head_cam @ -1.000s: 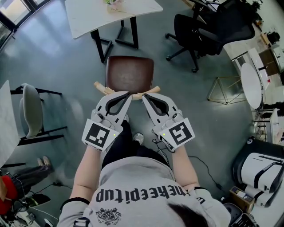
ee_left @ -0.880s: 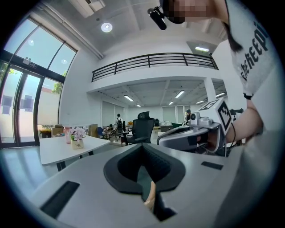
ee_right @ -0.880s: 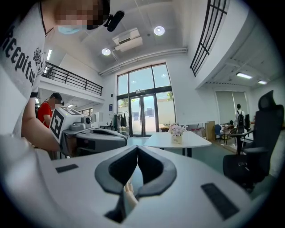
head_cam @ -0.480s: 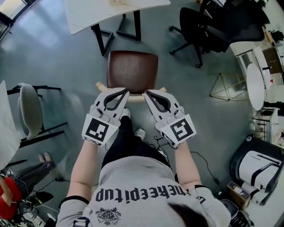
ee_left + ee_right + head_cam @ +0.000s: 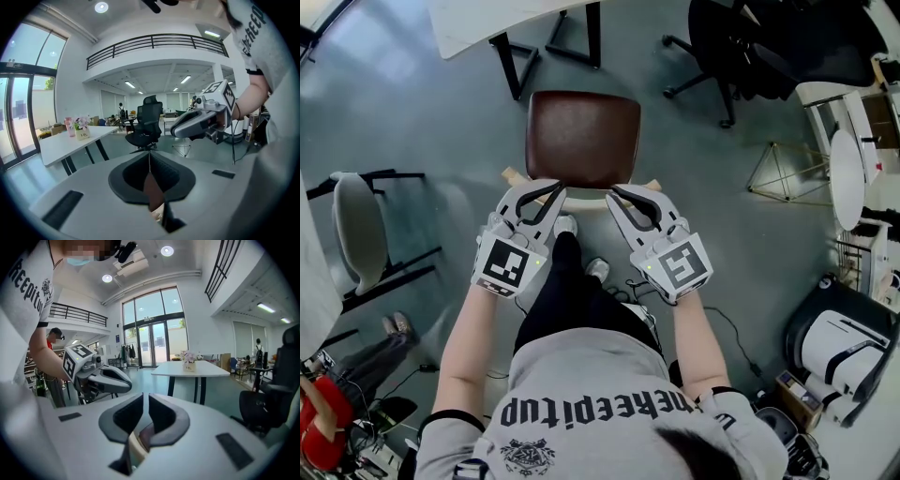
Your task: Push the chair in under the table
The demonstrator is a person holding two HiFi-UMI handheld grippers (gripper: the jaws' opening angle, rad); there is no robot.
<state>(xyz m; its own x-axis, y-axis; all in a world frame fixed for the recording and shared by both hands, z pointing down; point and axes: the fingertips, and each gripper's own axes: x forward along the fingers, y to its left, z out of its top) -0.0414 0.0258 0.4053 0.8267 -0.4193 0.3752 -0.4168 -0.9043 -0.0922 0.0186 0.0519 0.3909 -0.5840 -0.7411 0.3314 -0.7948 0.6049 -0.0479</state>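
1. We judged that an even push from both grippers would send the chair (image 5: 583,139) straight between the table (image 5: 478,28) legs.
2. The chair stood just short of the table.
3. On its side away from the table, both grippers met the wooden backrest (image 5: 581,199), aimed tableward.
4. The left gripper (image 5: 557,188) was closed and empty; the right gripper (image 5: 615,193) was opening, with nothing between its jaws.
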